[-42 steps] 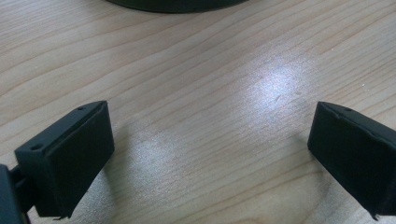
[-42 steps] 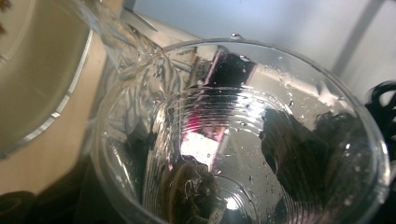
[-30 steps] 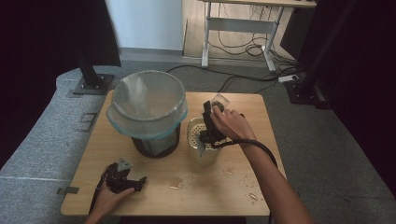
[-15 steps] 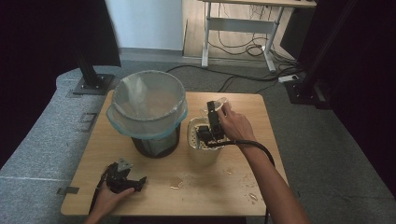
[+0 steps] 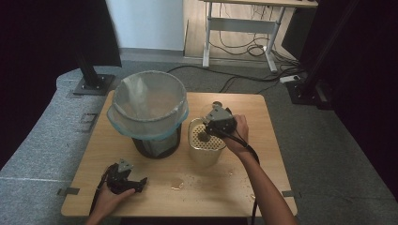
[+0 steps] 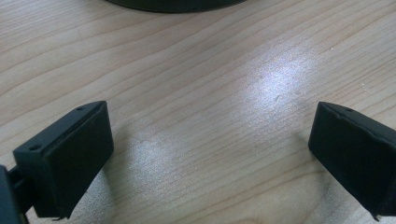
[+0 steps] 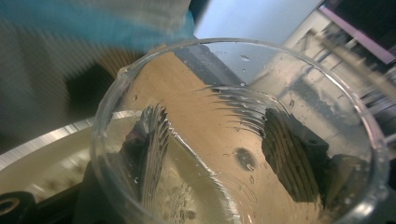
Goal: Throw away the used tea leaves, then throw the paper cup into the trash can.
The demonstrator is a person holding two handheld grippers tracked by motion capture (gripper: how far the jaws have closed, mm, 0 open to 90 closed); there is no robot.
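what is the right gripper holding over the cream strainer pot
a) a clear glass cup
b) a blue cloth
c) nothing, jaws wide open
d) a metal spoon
a: the right gripper view shows the clear glass cup clamped between the black jaws, and in the high view the right gripper sits over the cream strainer pot.

I looked all over and found no words, numbers, labels or signs that I could read. Nothing was written on the things on my table, and nothing on my tongs either.
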